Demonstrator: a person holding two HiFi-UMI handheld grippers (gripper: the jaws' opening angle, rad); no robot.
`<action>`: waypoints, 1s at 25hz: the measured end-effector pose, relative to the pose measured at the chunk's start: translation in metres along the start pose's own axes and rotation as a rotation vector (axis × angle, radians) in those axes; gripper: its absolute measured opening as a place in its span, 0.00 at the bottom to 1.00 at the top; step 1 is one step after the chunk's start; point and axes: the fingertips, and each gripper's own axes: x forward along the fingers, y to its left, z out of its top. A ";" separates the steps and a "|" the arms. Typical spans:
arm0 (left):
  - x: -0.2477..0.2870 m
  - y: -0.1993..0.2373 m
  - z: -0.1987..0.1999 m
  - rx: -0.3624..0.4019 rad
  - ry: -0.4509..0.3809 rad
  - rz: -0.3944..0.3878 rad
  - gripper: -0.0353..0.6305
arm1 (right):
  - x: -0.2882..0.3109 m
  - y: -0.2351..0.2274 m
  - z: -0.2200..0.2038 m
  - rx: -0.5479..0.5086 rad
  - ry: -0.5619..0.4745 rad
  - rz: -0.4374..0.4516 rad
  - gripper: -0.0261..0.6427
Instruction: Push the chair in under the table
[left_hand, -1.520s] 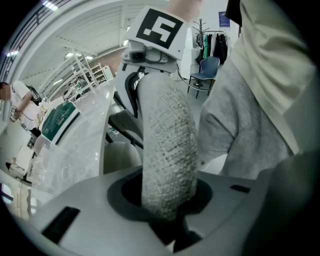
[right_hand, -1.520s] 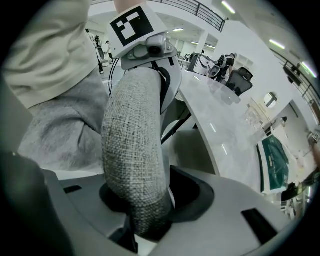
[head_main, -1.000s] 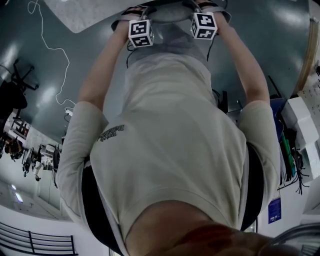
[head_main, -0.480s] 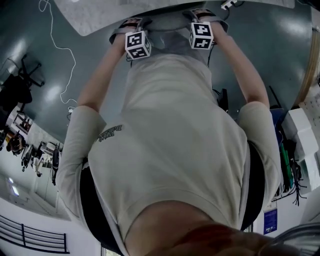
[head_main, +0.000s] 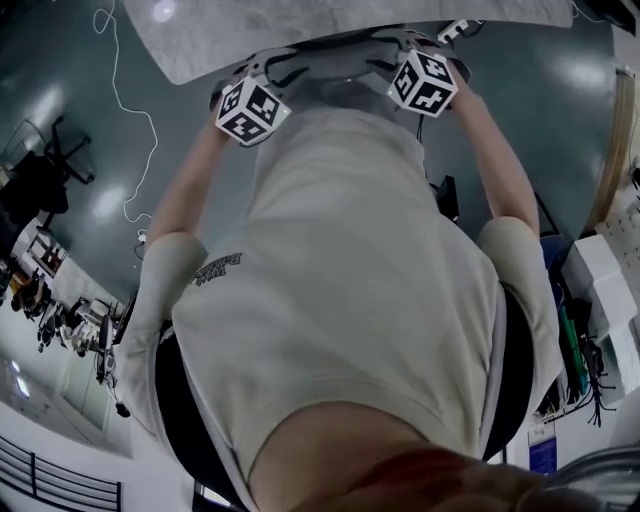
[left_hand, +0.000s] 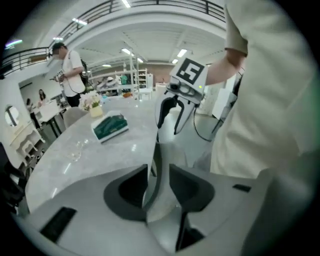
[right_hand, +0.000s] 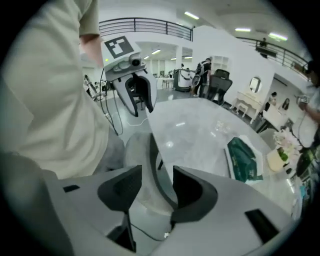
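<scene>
The grey chair's curved back (head_main: 335, 62) lies at the top of the head view, its top against the edge of the pale marble table (head_main: 300, 25). My left gripper (head_main: 262, 72) and right gripper (head_main: 402, 50) hover over that back, one near each end. In the left gripper view the back's thin rim (left_hand: 159, 165) runs under the gap of the left gripper (left_hand: 159, 186), whose pads stand apart. In the right gripper view the dark rim (right_hand: 154, 165) and grey seat (right_hand: 134, 150) show below the open right gripper (right_hand: 157, 192). Neither holds anything.
On the table lie a green-and-white packet (left_hand: 110, 126) (right_hand: 242, 160) and a vase of flowers (left_hand: 92, 102). A person (left_hand: 70, 75) stands beyond the table's far side. A white cable (head_main: 115, 110) trails over the dark floor, and shelves with boxes (head_main: 600, 270) stand at the right.
Both grippers have lifted up off the chair back and rolled, their marker cubes now tilted and wider apart. More of the tabletop shows at the top of the head view.
</scene>
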 end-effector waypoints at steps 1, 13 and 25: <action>-0.008 0.009 0.013 -0.021 -0.042 0.026 0.26 | -0.009 -0.009 0.010 0.015 -0.030 -0.025 0.34; -0.129 0.078 0.151 -0.102 -0.526 0.286 0.22 | -0.143 -0.094 0.133 0.349 -0.484 -0.402 0.25; -0.265 0.094 0.217 -0.131 -0.806 0.386 0.14 | -0.278 -0.090 0.221 0.372 -0.787 -0.715 0.11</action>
